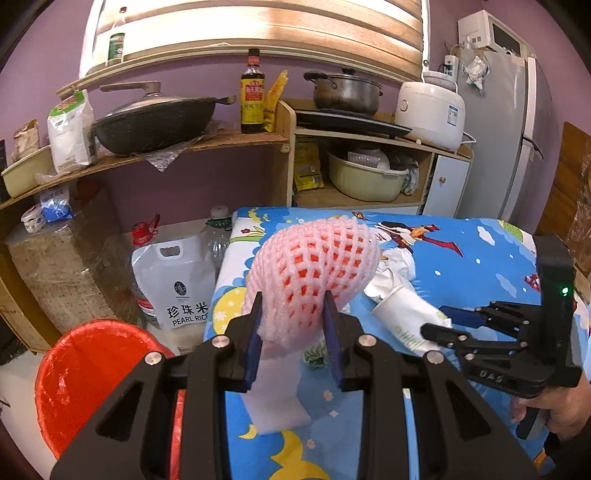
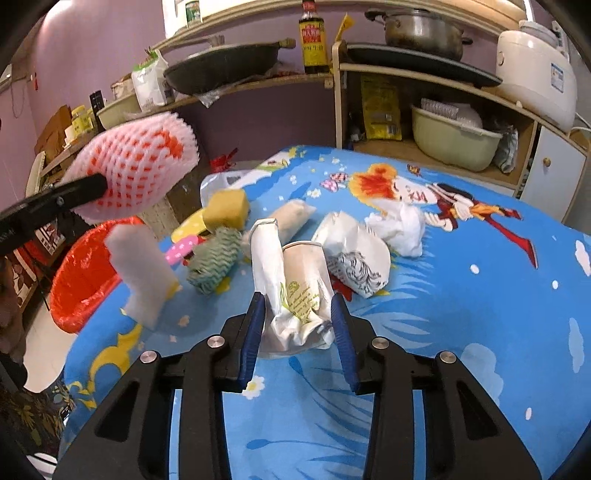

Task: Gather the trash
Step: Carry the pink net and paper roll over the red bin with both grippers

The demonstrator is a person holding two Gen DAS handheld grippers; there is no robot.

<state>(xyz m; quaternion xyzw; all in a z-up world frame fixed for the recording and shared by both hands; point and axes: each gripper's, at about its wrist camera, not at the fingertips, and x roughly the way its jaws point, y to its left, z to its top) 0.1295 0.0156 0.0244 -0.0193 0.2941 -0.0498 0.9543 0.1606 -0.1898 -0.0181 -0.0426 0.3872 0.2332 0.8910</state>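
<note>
Pink foam fruit net (image 1: 314,273) is pinched tight between the blue pads of the left gripper (image 1: 293,325), jaws about as closed as they go, and the net is held up in the air above the near-left part of the table. Seen from the right wrist, that same net (image 2: 138,166) is hanging up at the left, over the red-lined trash bin (image 2: 83,273) that sits on the floor just off the table's left edge.

Over at the right gripper (image 2: 298,325), a crumpled paper cup (image 2: 303,291) with green print is squeezed between the pads, mouth pointing away, with a twisted white paper (image 2: 266,254) stuck up along its left side. The jaws are closed in on it, not wide at all.

Around the cup, more trash is spread on the blue cartoon tablecloth (image 2: 461,295): a white foam block (image 2: 144,269) to the left, near the table edge, a green-and-white patterned rag (image 2: 214,262) just right of it, a yellow sponge (image 2: 226,210) farther back, a printed paper wrapper (image 2: 356,258) just right of the cup, and a wad of white tissue (image 2: 399,227) behind that.

Farther off, wooden shelves (image 2: 258,81) are seen against the purple wall, loaded with a wok (image 2: 221,70), a sauce bottle (image 2: 313,37), a steel pot (image 2: 421,31) and a white rice cooker (image 2: 535,77).
</note>
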